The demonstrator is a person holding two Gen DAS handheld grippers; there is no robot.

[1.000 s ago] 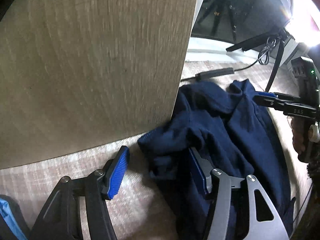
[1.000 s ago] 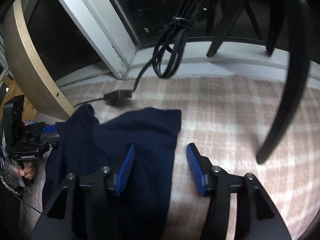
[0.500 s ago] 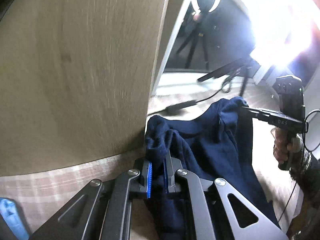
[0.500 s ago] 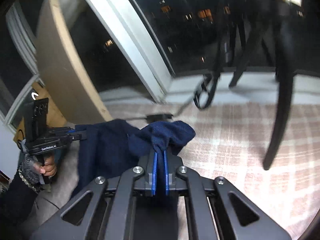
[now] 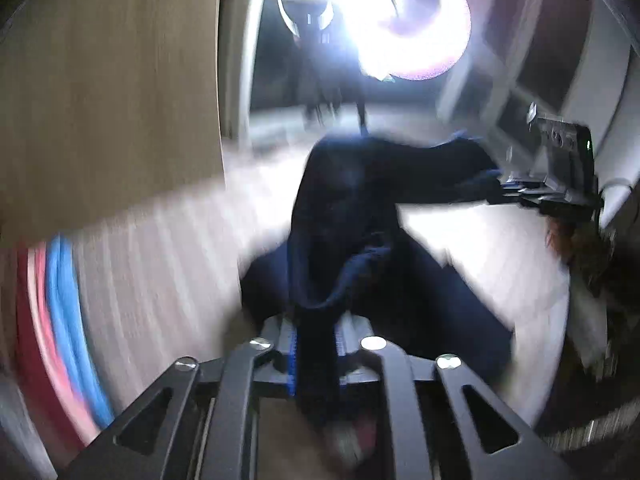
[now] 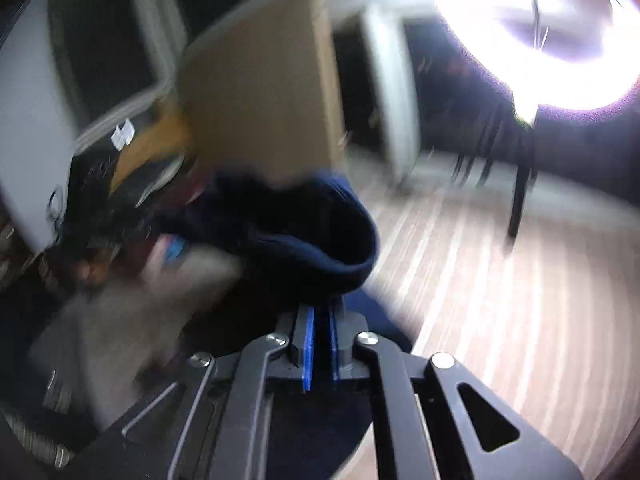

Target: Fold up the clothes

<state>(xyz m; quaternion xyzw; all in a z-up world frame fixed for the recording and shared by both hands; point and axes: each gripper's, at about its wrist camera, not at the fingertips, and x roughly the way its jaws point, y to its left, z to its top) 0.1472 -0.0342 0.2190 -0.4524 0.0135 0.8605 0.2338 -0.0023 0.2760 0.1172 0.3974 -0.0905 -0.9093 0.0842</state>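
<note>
A navy blue garment [image 5: 352, 208] hangs stretched between both grippers above the plaid surface [image 5: 160, 260]. My left gripper [image 5: 316, 344] has a bunched fold of it between its blue pads, and the jaws are opening slightly around the cloth. In the left wrist view the right gripper [image 5: 508, 190] holds the garment's far end at the right. In the right wrist view a thick roll of the navy garment [image 6: 312, 232] sits in my right gripper [image 6: 320, 344], whose jaws are also easing open with cloth between them. Both views are motion-blurred.
A tall wooden panel [image 5: 108, 92] stands at the left, with red and blue fabric [image 5: 60, 320] below it. A bright ring light [image 5: 412, 20] glares ahead. A dark chair leg [image 6: 518, 200] stands on the plaid surface [image 6: 500, 280]. A person's hand [image 5: 568, 236] grips the right tool.
Both grippers went from open over the flat garment to closed on its edges, then rose and swung, lifting the cloth off the surface.
</note>
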